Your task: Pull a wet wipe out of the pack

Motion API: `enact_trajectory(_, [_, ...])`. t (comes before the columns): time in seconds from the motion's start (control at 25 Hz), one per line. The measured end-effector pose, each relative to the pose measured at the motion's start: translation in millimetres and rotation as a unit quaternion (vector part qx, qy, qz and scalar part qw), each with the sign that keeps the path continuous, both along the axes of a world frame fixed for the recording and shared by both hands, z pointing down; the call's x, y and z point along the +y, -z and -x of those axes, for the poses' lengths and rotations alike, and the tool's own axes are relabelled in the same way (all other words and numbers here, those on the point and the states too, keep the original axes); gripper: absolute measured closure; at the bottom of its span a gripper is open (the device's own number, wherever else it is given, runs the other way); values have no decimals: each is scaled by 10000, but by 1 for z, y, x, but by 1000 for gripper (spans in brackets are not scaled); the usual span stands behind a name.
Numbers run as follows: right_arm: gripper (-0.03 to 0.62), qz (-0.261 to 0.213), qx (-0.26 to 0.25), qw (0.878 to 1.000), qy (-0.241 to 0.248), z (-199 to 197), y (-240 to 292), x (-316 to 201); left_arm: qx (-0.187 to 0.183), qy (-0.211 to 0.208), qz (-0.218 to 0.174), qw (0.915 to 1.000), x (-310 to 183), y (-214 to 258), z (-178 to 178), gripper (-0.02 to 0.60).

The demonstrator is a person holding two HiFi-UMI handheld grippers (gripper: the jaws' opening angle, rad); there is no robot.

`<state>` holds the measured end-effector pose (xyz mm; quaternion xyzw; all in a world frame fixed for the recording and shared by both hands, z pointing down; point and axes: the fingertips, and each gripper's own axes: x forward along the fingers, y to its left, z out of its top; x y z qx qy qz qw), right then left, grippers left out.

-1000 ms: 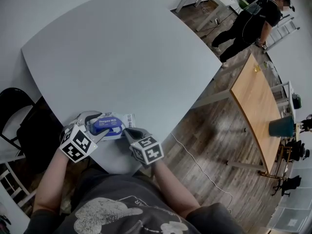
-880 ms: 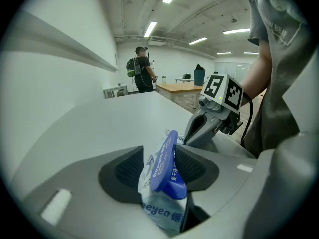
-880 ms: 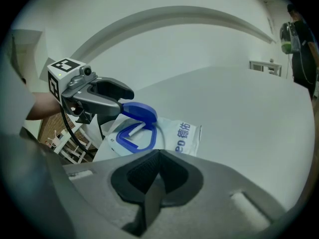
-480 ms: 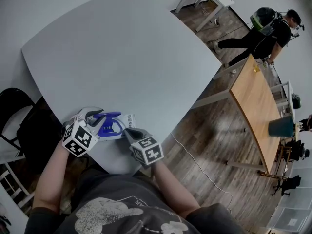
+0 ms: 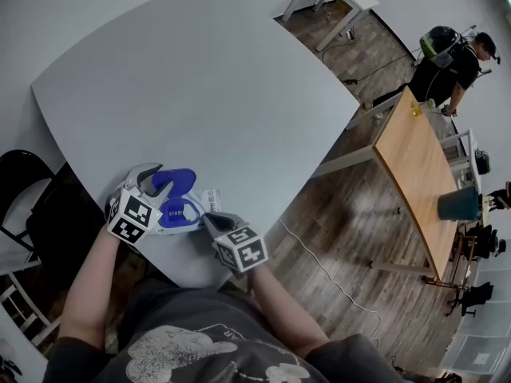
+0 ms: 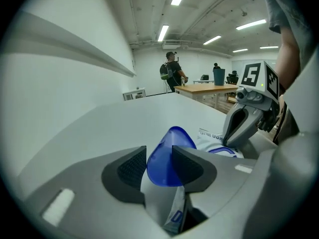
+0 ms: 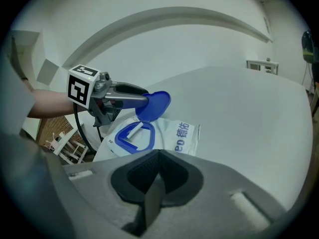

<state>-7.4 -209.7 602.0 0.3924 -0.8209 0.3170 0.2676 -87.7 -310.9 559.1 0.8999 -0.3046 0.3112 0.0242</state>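
Grey desk point(image 5: 200, 78) carries the white wet wipe pack point(image 7: 172, 133) at its near edge; left gripper point(image 6: 159, 152) jaws are opening, the raised blue lid point(image 6: 172, 137) between them; right gripper point(image 7: 157, 156) jaws are closed, empty, just beside the pack; blue print reads "德佑".
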Motion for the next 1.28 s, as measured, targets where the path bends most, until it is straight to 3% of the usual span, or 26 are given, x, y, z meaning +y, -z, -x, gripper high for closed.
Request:
enact_trajectory(0.48, [602, 2, 3, 10000, -69, 2, 1, 2, 92, 609, 352, 9975, -9, -23, 8, 364])
enact_trajectory(0.84, [602, -51, 25, 10000, -38, 0, 1, 0, 374, 882, -78, 9954, 4, 27, 9, 255])
enact_trajectory(0.96, [602, -80, 58, 9999, -33, 1, -2, 1, 551, 736, 119, 9957, 39, 36, -1, 253])
enact_trajectory(1.12, [602, -261, 152, 9995, 90, 1, -2, -1, 253, 399, 349, 9983, 85, 18, -21, 232])
enact_trajectory(1.28, [602, -286, 159, 9993, 197, 0, 2, -2, -21, 520, 530, 9972, 102, -2, -34, 232])
